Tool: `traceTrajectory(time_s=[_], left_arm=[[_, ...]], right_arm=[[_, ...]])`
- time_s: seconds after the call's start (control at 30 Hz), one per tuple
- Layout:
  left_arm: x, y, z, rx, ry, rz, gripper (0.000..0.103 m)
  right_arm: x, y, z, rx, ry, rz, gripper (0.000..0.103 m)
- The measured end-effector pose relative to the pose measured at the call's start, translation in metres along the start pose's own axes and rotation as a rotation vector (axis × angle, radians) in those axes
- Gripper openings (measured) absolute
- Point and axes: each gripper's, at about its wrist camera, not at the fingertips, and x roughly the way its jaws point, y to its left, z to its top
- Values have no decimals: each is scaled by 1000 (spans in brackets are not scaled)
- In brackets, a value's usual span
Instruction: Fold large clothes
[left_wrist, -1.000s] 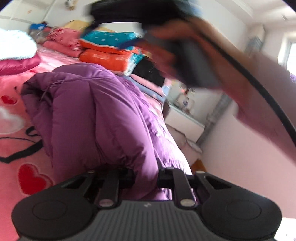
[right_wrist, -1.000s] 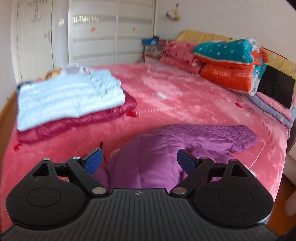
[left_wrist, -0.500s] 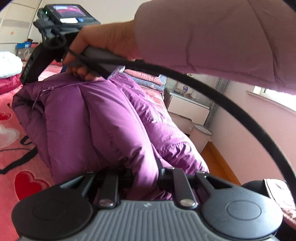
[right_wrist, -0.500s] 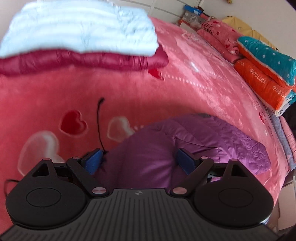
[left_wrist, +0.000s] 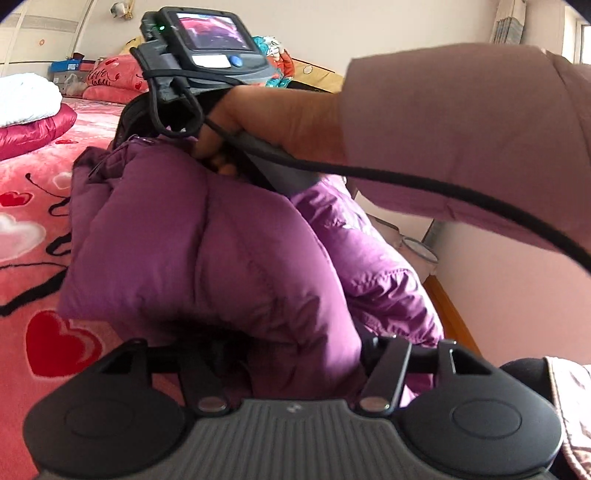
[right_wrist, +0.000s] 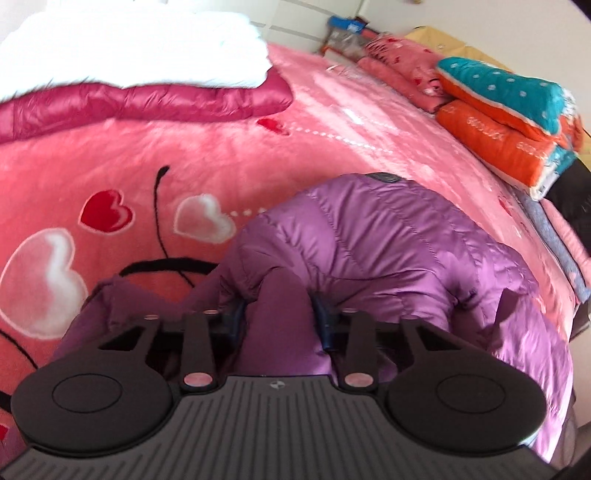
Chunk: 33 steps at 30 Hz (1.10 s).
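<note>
The right gripper (right_wrist: 280, 317) has just been closing and now pinches a ridge of the purple coat (right_wrist: 388, 251) between its blue pads (right_wrist: 322, 321); fabric bulges up between them, so the grip looks real. The left gripper (left_wrist: 295, 354) has just been opening. Its fingers are buried under a fat fold of the coat (left_wrist: 207, 258), which sits between them, but whether the pads press on it cannot be told.

The coat lies bunched on the pink blanket (right_wrist: 184, 155), near the bed's edge, with the person's right hand (left_wrist: 280, 114) directly above it.

It is quilted and puffy, so probably light, soft and springy. Folds will likely puff back open unless pressed flat, and the sheen suggests a slick shell that could slide from a shallow pinch. Seams, hems or a stitched ridge look like the best holds, taken deep.

Beyond the coat, toward the headboard, sits an orange pillow (right_wrist: 495, 147) under a teal one. Its white print looks like "GOOD LUCK", though blurred. Across the blanket from the coat lies a white coat (right_wrist: 140, 48) stacked on a crimson one.
</note>
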Motion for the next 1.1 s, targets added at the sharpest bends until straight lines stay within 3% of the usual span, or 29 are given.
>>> traceTrajectory(time_s=[0.07,0.17,0.37,0.57,0.77,0.87,0.97,1.1], left_arm=[[4,0,2,-4,3,6,49],[4,0,-1,9,8,18,33],[-6,0,1,23,-17,37,16],[-25,7,2,-3,-63,114,12],[-50,15,6,-56,-133,227,10],[-58,15,11,-82,-159,288,9],[-69,19,14,-135,-177,348,9],[-82,15,11,-134,-183,395,9]], right_arm=[[-10,-1,-4,36,-44,-10,22],[-22,-13,-7,96,-108,-14,14],[-67,-50,-15,309,-253,-18,11],[-128,-102,-40,627,-415,15,11],[-183,-121,-81,811,-554,12,9],[-212,-110,-95,821,-634,-33,0],[-242,-101,-101,784,-708,-73,0],[-251,-101,-103,724,-654,-47,1]])
